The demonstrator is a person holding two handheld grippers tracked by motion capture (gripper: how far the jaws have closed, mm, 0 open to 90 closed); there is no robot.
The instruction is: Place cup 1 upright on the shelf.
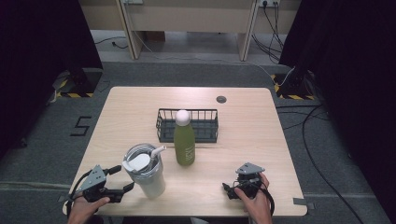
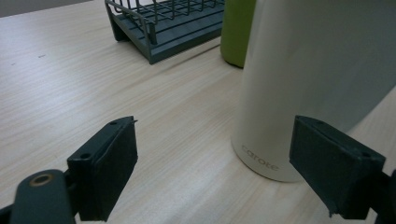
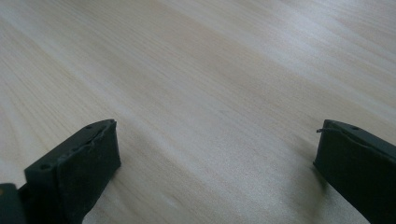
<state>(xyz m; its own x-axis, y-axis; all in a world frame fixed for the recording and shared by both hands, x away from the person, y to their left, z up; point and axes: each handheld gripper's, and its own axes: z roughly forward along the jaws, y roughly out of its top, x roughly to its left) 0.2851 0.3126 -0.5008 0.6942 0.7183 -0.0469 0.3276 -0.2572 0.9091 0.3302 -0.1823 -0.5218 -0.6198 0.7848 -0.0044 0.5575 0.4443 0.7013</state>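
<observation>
- Our left gripper (image 1: 122, 178) stood wide open, its jaws just left of the white tumbler (image 1: 146, 171).
- The tumbler stood upright, long axis vertical, straw tilted right, near the table's (image 1: 233, 135) front edge.
- Our right gripper (image 1: 229, 190) gaped wide over bare wood.
</observation>
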